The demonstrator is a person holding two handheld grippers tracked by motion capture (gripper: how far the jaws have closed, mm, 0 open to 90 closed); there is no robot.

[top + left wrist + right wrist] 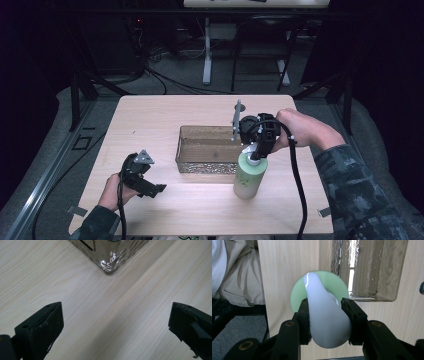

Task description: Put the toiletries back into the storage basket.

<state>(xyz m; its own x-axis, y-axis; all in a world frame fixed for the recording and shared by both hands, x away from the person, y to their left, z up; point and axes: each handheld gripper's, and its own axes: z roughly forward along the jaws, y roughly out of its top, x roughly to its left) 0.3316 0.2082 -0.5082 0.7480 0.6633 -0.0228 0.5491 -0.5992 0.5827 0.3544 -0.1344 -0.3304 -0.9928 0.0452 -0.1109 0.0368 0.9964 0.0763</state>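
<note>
Right now the person's right hand (300, 131) reaches in from the right edge of the high view, forearm in a camouflage sleeve (360, 190) angled across the tabletop (150, 115), wrist bent so that the right gripper (258, 152) points down at the pale green bottle (249, 177). That bottle stands upright on the tabletop just in front of the near right corner of the clear basket (207, 150), close beside its wall; whether they touch cannot be told. In the right gripper view the right gripper (325, 315) looks straight down along the bottle: its green shoulder (298, 293) forms a disc below, and the white pump head (325, 320) sits between the two black jaws, which press against it from either side, so the gripper is pinching the pump head at the top of the bottle. The basket (372, 270) lies just beyond the bottle in that view, with the tabletop edge and a person's beige clothing (242, 277) to the left. The left hand (114, 192) rests low at the near left of the tabletop, well apart from the bottle and basket, with the left gripper (152, 189) pointing roughly toward the basket. In the left gripper view its jaws stand spread wide, one at each lower corner, with bare wood between them and a corner of the basket (110, 265) farther ahead; the left gripper (115, 327) holds nothing.
</note>
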